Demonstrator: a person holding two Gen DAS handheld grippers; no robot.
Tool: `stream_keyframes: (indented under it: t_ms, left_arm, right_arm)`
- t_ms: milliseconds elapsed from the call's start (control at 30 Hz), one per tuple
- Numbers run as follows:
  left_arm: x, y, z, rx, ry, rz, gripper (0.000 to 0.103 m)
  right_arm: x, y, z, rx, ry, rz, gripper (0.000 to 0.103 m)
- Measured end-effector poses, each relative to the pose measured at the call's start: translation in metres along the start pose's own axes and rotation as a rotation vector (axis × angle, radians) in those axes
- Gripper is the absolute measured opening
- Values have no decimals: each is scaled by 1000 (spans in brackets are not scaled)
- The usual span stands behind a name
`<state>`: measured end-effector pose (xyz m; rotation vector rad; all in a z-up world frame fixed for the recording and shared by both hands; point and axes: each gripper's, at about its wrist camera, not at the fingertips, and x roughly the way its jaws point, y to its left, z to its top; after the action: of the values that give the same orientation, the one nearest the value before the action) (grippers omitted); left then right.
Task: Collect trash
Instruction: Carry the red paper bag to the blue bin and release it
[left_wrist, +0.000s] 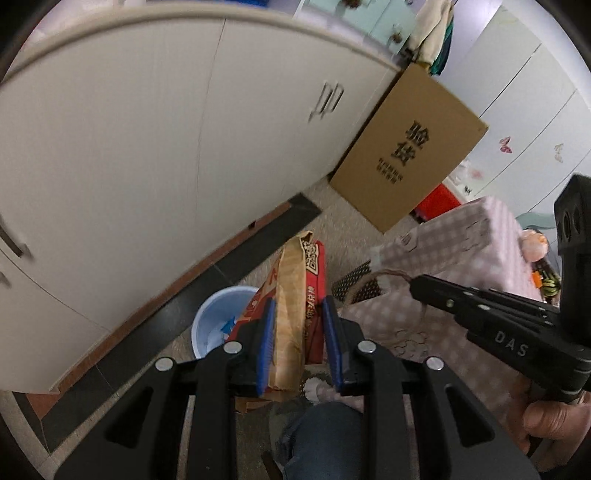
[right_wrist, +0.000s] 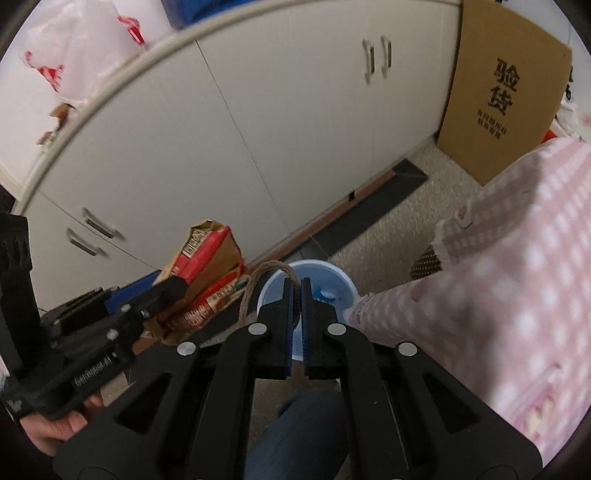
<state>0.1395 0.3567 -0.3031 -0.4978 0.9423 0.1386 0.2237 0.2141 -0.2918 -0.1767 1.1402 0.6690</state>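
Left tool (left_wrist: 299, 325): blue pads clamped on a folded red-and-brown paper bag (left_wrist: 291, 295), held upright between the jaws, top edge pointing away toward the cabinet. Right tool (right_wrist: 297, 291): jaws pressed together on a twisted brown cord handle (right_wrist: 258, 280), looping out to the left of the fingertips; in the left wrist view seen from the side, tip pinching the same cord (left_wrist: 391, 275). Cannot tell from the frames where the cord's other end attaches.

Close below both tools: a knee in blue jeans (left_wrist: 321, 439), and a hand (right_wrist: 55, 428) wrapped around the left tool's grip.

Just past the fingertips, on the speckled floor (right_wrist: 388, 236): a pale blue bin (right_wrist: 336, 284), standing open, with a scrap of blue-and-white litter (right_wrist: 325, 295) inside. Bag held just beside and above the bin's rim, not in it.

To the right: furniture covered in pink checked cloth (right_wrist: 517, 277), a dark mesh panel (right_wrist: 426, 264) at its base.

Farther back: a dark strip (right_wrist: 369, 218) along the foot of a white cabinet (right_wrist: 221, 147) with paired metal handles. Leaning against the cabinet's far end, a flat cardboard box (right_wrist: 498, 96) with black printed characters. Above the cabinet's edge, on top of it, a white plastic bag with red print (right_wrist: 74, 59).
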Motion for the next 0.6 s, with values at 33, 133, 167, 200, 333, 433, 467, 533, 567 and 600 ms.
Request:
stream_keyframes:
  t_ms: [33, 133, 167, 200, 333, 433, 467, 533, 567, 600]
  left_arm:
    - [8, 3, 1, -2, 12, 3, 25]
    - [30, 9, 4, -17, 46, 13, 38]
    - [38, 10, 4, -21, 63, 18, 58]
    - [41, 14, 4, -25, 73, 22, 65]
    - [39, 27, 3, -53, 49, 65, 82]
    - [29, 33, 1, -63, 22, 108, 85]
    - [26, 32, 0, -63, 13, 118, 86]
    - [15, 29, -1, -61, -12, 135, 88]
    - [9, 26, -1, -55, -24, 151, 89]
    - [4, 23, 0, -51, -28, 168, 89]
  right_arm:
    - [6, -1, 1, 0, 13, -4, 4]
    - [25, -4, -1, 28, 60, -7, 6]
    - [30, -6, -1, 41, 71, -5, 22]
    - [31, -9, -3, 63, 67, -18, 44]
    - [23, -22, -4, 109, 36, -9, 83]
    - [13, -15, -4, 76, 10, -7, 93]
    - [8, -11, -4, 65, -4, 3, 97]
    - [0, -5, -4, 47, -23, 14, 97]
    - [-3, -4, -4, 40, -30, 15, 97]
    - [-8, -1, -4, 32, -39, 19, 97]
